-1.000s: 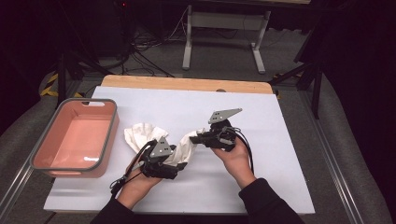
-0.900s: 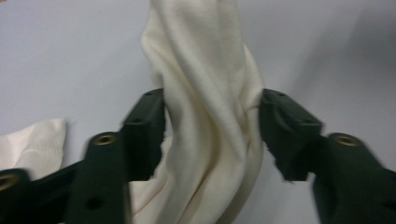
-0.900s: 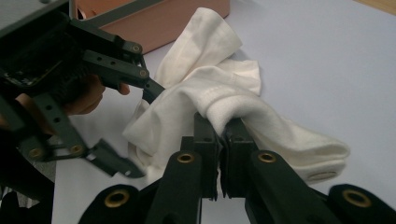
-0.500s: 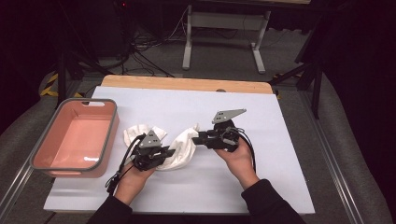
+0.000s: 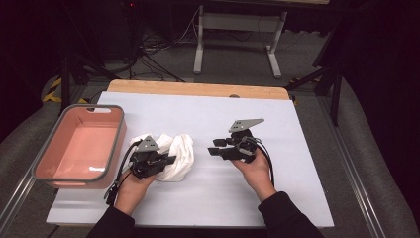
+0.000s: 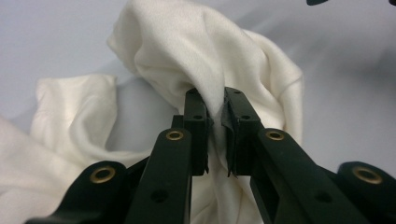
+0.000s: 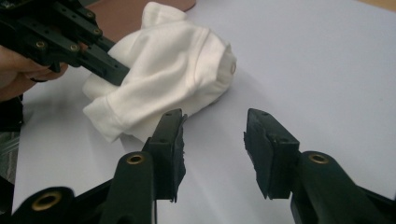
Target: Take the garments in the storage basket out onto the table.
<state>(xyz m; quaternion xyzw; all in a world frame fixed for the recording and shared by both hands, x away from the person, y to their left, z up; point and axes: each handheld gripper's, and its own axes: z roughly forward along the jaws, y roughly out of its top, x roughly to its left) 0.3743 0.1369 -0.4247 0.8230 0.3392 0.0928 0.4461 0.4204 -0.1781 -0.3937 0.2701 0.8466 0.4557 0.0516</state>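
Observation:
A crumpled white cloth [image 5: 181,152] lies on the white table cover, left of centre. My left gripper [image 5: 170,160] is shut on it: in the left gripper view a fold of the cloth [image 6: 210,56] is pinched between the pads of the gripper [image 6: 217,122], whose jaws closed a moment ago. To the right, my right gripper [image 5: 214,147] stands apart from the cloth. Its jaws have just been opening. In the right gripper view nothing sits between the jaws of the gripper [image 7: 212,128], and the cloth [image 7: 173,74] lies beyond them with the left gripper [image 7: 109,70] on it.
A pink bin with a grey rim [image 5: 119,141] stands at the table's left, close beside the cloth. The white table cover [image 5: 292,188] stretches bare to the right and front. A wooden edge [image 5: 198,89] runs along the back.
The right gripper has let go of the cloth and its jaws have spread. The left gripper has closed on the cloth and moved left, bunching the cloth nearer the bin.

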